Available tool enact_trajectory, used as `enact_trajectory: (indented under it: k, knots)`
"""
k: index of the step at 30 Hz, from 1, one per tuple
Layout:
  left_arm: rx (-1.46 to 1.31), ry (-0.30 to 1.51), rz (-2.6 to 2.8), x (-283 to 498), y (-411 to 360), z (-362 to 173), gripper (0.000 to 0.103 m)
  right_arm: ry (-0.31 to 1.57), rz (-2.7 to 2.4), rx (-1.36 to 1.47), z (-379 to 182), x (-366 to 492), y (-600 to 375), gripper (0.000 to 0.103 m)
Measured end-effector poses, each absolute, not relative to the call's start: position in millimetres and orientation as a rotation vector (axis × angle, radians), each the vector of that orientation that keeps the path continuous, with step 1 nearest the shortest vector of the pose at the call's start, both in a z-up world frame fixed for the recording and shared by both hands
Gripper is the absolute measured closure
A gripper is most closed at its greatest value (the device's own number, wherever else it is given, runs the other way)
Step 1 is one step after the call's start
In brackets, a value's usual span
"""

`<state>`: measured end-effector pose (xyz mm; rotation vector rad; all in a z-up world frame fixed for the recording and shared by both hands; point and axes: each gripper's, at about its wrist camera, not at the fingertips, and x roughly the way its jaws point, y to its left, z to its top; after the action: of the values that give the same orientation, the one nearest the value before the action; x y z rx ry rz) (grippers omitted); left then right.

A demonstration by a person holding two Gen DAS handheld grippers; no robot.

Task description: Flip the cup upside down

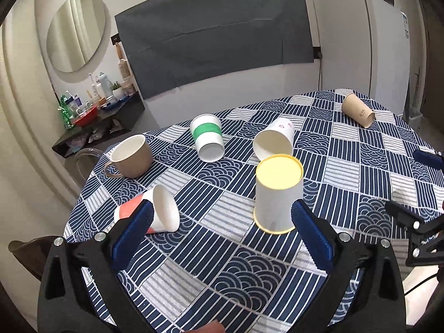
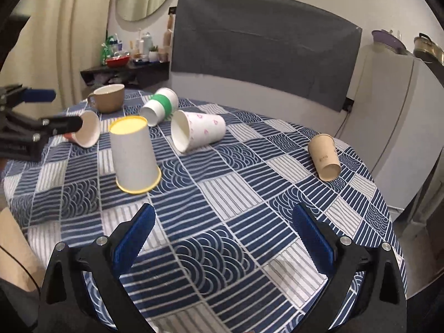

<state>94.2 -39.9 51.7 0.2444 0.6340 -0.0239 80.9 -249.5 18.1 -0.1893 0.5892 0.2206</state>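
Right now one cup looks done: the yellow-rimmed cup (image 1: 278,194) stands mouth down on the checked surface (image 1: 249,272), in the middle of the left wrist view. The left tool (image 1: 222,219) is spread wide and holds nothing; its right pad is just beside that cup, though whether they touch is hard to tell. The right tool (image 2: 222,222) is wide too, and holds nothing, low in its own view.

There are six cups. Four paper cups lie on their sides: the red one (image 1: 155,213) at lower left, the green-banded one (image 1: 208,140), the pink-printed one (image 1: 274,140), and the tan one (image 1: 358,110) at upper right. One brown mug (image 1: 132,156) stands upright.

The next step is probably picking a lying cup. The tool must close gently on thin paper, lift it, and set it mouth down.
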Motion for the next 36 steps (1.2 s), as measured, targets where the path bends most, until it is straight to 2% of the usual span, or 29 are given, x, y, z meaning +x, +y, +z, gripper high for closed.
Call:
enact_trajectory:
  k: [11, 22, 36]
  knots:
    - [0.213, 0.604, -0.071, 63.4, -19.4, 22.5, 0.006, 0.497, 0.176, -0.042, 12.6, 51.5, -229.8, 0.008]
    - [0.128, 0.655, -0.047, 54.8, -4.4, -16.7, 0.006, 0.530, 0.144, 0.021, -9.4, 21.7, -224.8, 0.008]
    - [0.102, 0.606, -0.020, 46.0, -8.1, -10.1, 0.006, 0.539, 0.084, 0.031, -10.6, 21.7, -230.5, 0.008]
